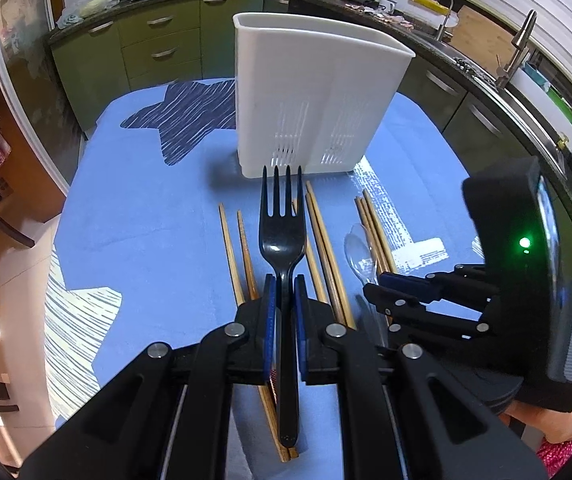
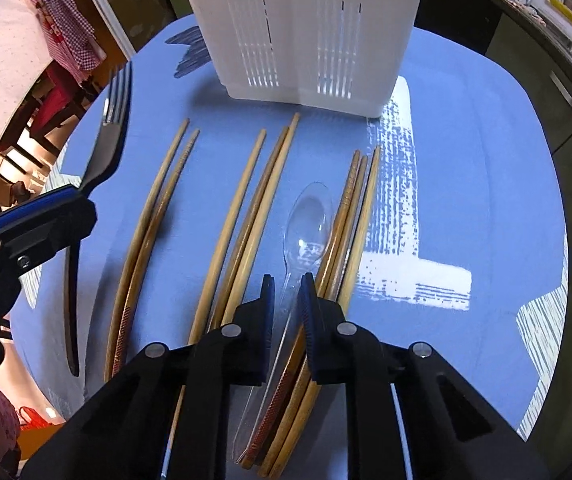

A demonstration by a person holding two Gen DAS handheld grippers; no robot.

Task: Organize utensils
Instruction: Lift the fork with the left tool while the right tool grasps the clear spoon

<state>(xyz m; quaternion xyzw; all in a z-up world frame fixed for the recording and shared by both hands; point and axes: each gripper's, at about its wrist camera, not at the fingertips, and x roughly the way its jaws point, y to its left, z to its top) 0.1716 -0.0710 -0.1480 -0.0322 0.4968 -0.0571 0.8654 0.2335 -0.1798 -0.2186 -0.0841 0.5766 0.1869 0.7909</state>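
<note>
The left tool [image 1: 284, 308] pinches the black fork [image 1: 282, 236] at its neck, tines pointing toward the white utensil holder [image 1: 318, 92], the handle running back between the fingers above the chopsticks. The right tool [image 2: 287, 300] has its pads drawn in around the thin stem of the clear plastic spoon [image 2: 306, 224], which lies on the surface between two bundles of wooden chopsticks [image 2: 350, 232]; the pads look to be touching the stem. The risk lies mostly here: the spoon is slight, slick and transparent, so a grip this low on the handle could let it swivel or slip out as it lifts, and the right pad sits just beside the nearest chopsticks, so one may be dragged along or rolled out of its bundle. The fork, held near its head with a long handle behind, could tilt in the pinch and catch on the holder's rim when brought over. With both tools near each other, a careless lift could also knock them together. The surface [image 1: 145, 220] is covered by a blue cloth with dark and white brushed star shapes, the holder standing upright at its far side with slotted walls. Around it is a kitchen: green cabinet drawers, pans on a hob, a rice cooker, a sink with taps, and chequered fabric hanging on the left.
</note>
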